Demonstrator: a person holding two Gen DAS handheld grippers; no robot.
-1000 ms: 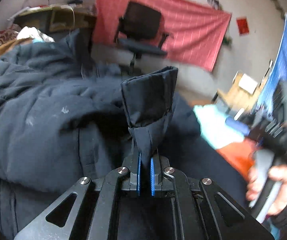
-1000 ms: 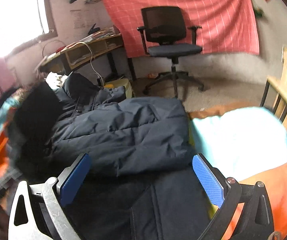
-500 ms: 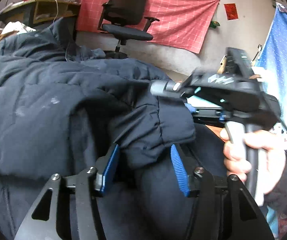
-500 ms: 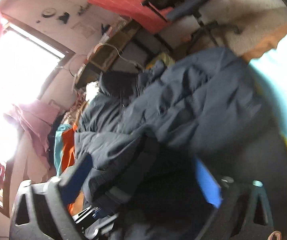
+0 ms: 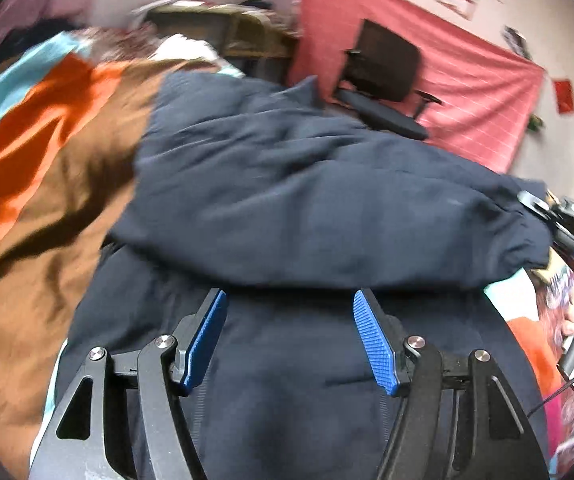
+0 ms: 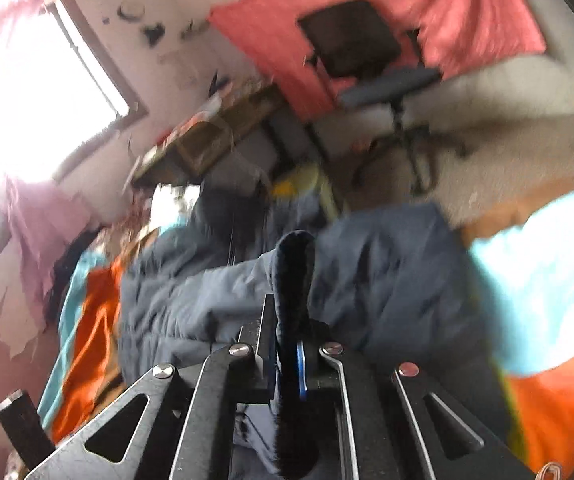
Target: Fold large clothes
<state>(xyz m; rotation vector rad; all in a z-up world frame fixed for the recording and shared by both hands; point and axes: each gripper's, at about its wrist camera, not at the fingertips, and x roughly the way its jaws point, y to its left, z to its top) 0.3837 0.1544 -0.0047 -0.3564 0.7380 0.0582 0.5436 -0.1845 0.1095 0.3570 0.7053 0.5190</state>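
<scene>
Navy padded jacket (image 5: 327,208) sprawls across the bed (image 5: 39,184) — left claw (image 5: 291,336) gapes empty above it, right claw (image 6: 287,344) pinches a dark edge; slick fabric could slip free mid-fold.

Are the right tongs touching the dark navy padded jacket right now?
Touching. The right wrist view shows the right tongs shut on a fold of the dark navy padded jacket, fabric pinched between the blue pads.
</scene>
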